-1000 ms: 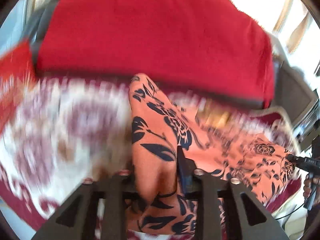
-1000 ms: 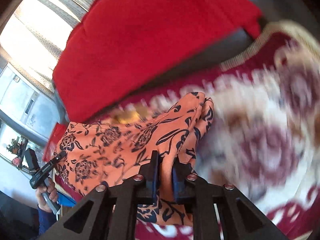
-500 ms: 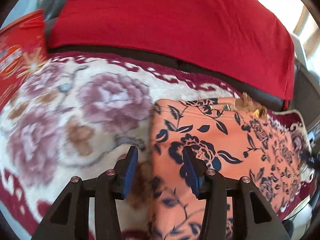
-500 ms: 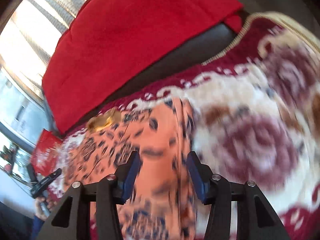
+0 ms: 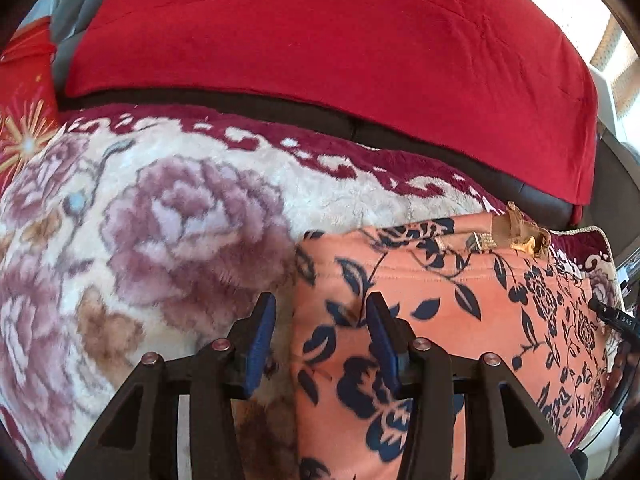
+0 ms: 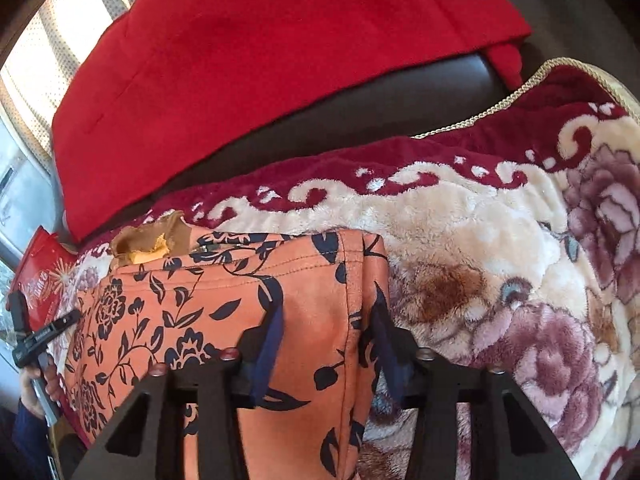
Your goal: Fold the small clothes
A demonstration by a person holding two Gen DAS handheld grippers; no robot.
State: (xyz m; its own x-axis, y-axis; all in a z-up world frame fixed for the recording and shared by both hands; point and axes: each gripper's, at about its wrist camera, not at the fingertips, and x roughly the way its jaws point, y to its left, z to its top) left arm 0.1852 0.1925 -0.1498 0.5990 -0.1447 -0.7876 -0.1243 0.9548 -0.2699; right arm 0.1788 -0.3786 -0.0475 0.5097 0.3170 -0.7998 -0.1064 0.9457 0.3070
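An orange garment with a dark blue floral print [image 5: 440, 320] lies flat on a plush flowered blanket [image 5: 160, 232]; it also shows in the right wrist view [image 6: 224, 304]. My left gripper [image 5: 320, 320] is open and empty, straddling the garment's left edge. My right gripper [image 6: 326, 332] is open and empty, over the garment's right folded edge. A tan label or lining [image 6: 152, 242] shows at the garment's far edge.
A red cloth [image 5: 340, 32] covers the dark sofa back [image 6: 360, 108] behind the blanket. A red printed packet [image 5: 20, 120] lies at the blanket's left end. The other gripper and a hand [image 6: 36, 360] show at the right wrist view's left edge.
Both grippers were shut on the garment and holding it up a second ago. They have opened and let it go; it now lies flat on the blanket.
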